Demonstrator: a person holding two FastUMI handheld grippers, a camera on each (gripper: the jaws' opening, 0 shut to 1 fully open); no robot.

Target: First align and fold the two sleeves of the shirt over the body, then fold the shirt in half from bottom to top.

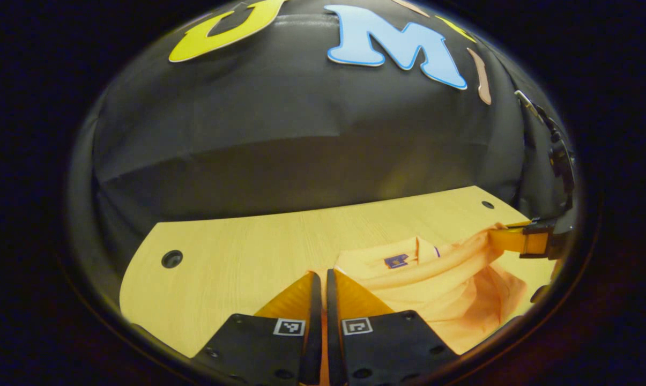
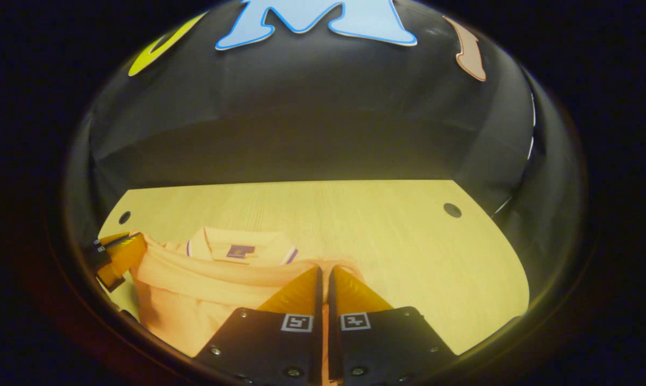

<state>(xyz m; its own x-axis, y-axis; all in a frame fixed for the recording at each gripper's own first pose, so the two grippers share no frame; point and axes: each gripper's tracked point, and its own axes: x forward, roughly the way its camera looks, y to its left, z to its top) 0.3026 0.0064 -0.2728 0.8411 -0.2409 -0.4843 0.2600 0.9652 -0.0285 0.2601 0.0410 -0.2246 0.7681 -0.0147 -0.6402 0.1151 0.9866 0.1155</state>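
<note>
A pale orange polo shirt (image 1: 446,300) lies on the wooden table (image 1: 237,246), its collar (image 1: 403,258) toward the back wall. My left gripper (image 1: 323,274) is shut on one end of a lifted shirt edge, with fabric showing between its fingers. That edge runs taut to the right gripper (image 1: 537,241) at the far right. In the right gripper view my right gripper (image 2: 323,271) is shut on the other end of the same edge. The shirt (image 2: 210,305) and its collar (image 2: 242,247) sit to its left, with the left gripper (image 2: 113,257) beyond. The sleeves are hidden under the raised fabric.
The table (image 2: 408,246) has round holes near its corners (image 1: 171,259) (image 2: 452,209). The black cloth wall rises right behind the table's far edge. Bare tabletop stretches beyond the collar and to both sides of the shirt.
</note>
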